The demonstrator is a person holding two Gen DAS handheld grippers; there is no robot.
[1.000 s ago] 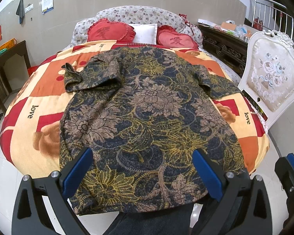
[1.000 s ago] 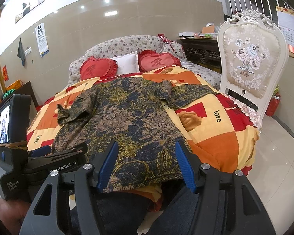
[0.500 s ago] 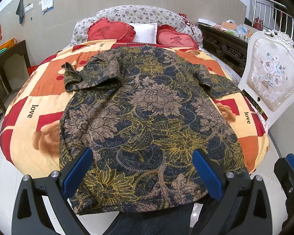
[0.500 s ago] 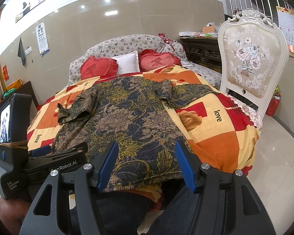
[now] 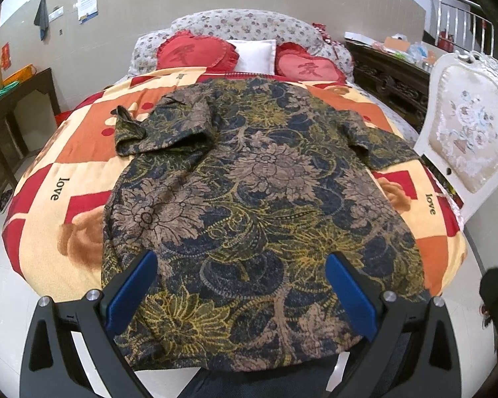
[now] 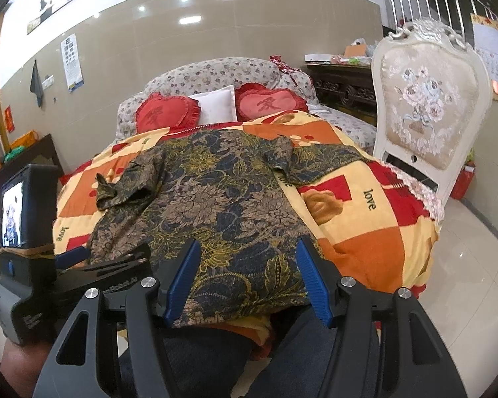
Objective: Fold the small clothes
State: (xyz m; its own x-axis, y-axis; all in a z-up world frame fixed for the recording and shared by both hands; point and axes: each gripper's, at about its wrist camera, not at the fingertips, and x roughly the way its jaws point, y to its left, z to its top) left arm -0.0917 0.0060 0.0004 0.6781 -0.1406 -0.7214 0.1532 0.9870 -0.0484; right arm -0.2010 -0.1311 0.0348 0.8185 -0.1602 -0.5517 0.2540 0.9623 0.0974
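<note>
A dark floral shirt (image 5: 249, 192) in navy, tan and yellow lies spread flat on the bed, hem toward me, collar toward the pillows. Its left sleeve (image 5: 139, 132) is crumpled and partly folded in; the right sleeve (image 5: 378, 146) lies flat. My left gripper (image 5: 240, 282) hovers open above the hem, nothing between its blue pads. In the right wrist view the same shirt (image 6: 212, 199) shows, and my right gripper (image 6: 245, 272) stands open over the hem's right part, holding nothing. The left gripper's body (image 6: 93, 265) sits at the lower left there.
The bed carries an orange, red and cream blanket (image 5: 66, 179) with two red heart cushions (image 5: 196, 51) and a white pillow at the head. An ornate white chair (image 5: 468, 132) stands close on the right. A dark wooden table (image 5: 13, 112) is at the left. White tiled floor (image 6: 474, 282) surrounds the bed.
</note>
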